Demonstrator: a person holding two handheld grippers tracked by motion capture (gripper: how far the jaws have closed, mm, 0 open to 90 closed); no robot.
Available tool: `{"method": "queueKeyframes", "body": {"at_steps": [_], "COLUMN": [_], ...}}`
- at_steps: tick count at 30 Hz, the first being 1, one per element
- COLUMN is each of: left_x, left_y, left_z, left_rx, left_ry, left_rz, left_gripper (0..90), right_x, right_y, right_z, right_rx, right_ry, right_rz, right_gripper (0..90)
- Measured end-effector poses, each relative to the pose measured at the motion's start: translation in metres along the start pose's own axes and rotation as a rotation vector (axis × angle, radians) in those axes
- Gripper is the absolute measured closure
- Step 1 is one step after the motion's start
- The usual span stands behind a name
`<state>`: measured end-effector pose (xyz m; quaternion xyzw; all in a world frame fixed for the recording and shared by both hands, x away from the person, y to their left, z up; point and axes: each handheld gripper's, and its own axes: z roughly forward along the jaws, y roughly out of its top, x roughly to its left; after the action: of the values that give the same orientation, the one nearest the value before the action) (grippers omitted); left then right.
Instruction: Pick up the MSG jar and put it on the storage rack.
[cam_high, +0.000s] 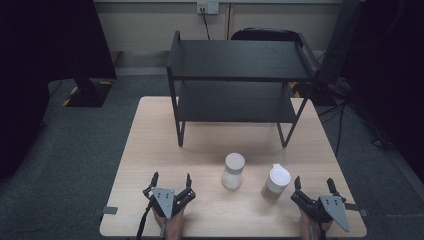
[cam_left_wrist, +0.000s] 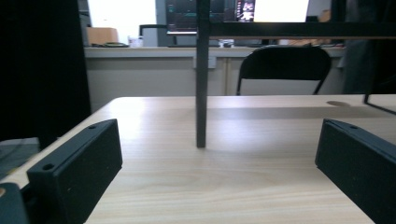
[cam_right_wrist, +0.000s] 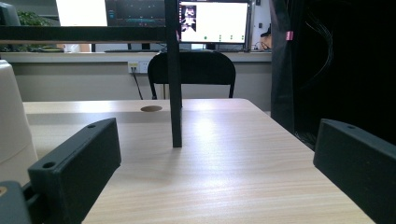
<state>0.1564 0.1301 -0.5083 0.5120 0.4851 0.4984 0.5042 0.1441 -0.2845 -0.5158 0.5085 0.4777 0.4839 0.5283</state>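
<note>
Resting near the table's (cam_high: 150, 150) front edge, both grippers, left (cam_high: 170, 182) and right (cam_high: 314, 185), gape empty; bare wood ahead. Right one sits just beside the white-lidded tan cup (cam_high: 276, 183).

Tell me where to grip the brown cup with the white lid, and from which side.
Grip the brown cup around its sidewall below the lid, coming in level from the near right, where the right tongs stand open. It is upright and round; the white cup crowds its left.

The left tool (cam_high: 170, 182) and the right tool (cam_high: 313, 186) sit low at the near edge, well apart, jaws spread wide and empty, pointing forward. Hands grip them from behind, seemingly resting, though dimly lit.
</note>
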Motion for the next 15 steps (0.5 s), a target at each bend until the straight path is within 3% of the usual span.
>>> {"method": "queueKeyframes", "body": {"at_steps": [3,7,15], "left_x": [0.000,0.006,0.005], "left_y": [0.005,0.021,0.038], "left_z": [0.002,0.008,0.007], "left_rx": [0.007,0.036,0.023], "left_ry": [-0.009,-0.084,-0.156], "left_rz": [-0.003,-0.050,-0.070], "left_gripper": [0.1,0.1,0.1], "right_x": [0.000,0.000,0.000], "right_y": [0.000,0.000,0.000], "right_z": [0.000,0.000,0.000], "right_rx": [0.000,0.000,0.000], "right_ry": [0.000,0.000,0.000], "right_rz": [0.001,0.000,0.001], "right_gripper": [0.0,0.0,0.0]}}
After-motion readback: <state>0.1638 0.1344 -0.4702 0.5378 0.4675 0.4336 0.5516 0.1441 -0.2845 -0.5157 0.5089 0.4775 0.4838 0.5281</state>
